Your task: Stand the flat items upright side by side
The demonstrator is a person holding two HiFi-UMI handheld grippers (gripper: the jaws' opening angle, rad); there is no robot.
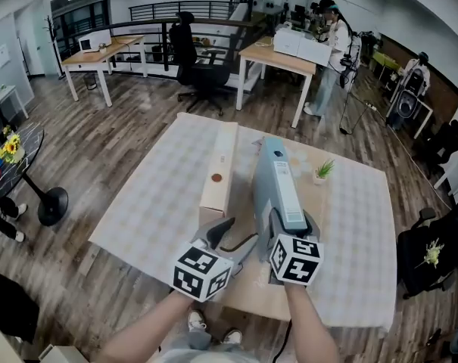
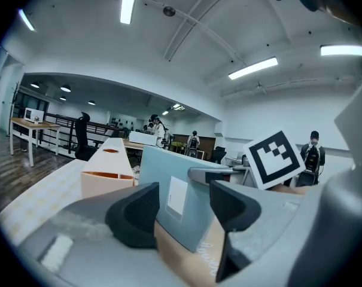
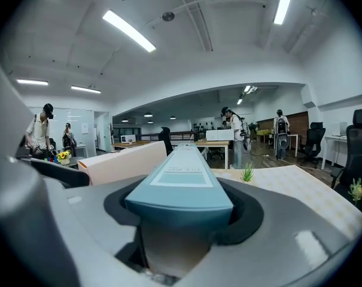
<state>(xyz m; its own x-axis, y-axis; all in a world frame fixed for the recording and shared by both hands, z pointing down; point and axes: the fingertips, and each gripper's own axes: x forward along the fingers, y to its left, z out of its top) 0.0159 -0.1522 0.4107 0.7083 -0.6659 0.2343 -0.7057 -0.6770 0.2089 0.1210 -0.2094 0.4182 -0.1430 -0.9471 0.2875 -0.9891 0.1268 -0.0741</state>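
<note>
Head view: two boxes, right tool (image 1: 289,227) gripping blue box (image 1: 275,178) (beige box (image 1: 219,172) beside), left tool (image 1: 232,237) spread, empty.

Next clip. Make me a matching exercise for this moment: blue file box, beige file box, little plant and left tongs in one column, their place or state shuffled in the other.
1. blue file box
2. beige file box
3. plant
4. left tongs

A. open, gripping nothing
B. on the cloth, right of both boxes in the head view
C. clamped in the right tongs
D. standing on edge, untouched

Pairs: 1-C, 2-D, 3-B, 4-A
</note>
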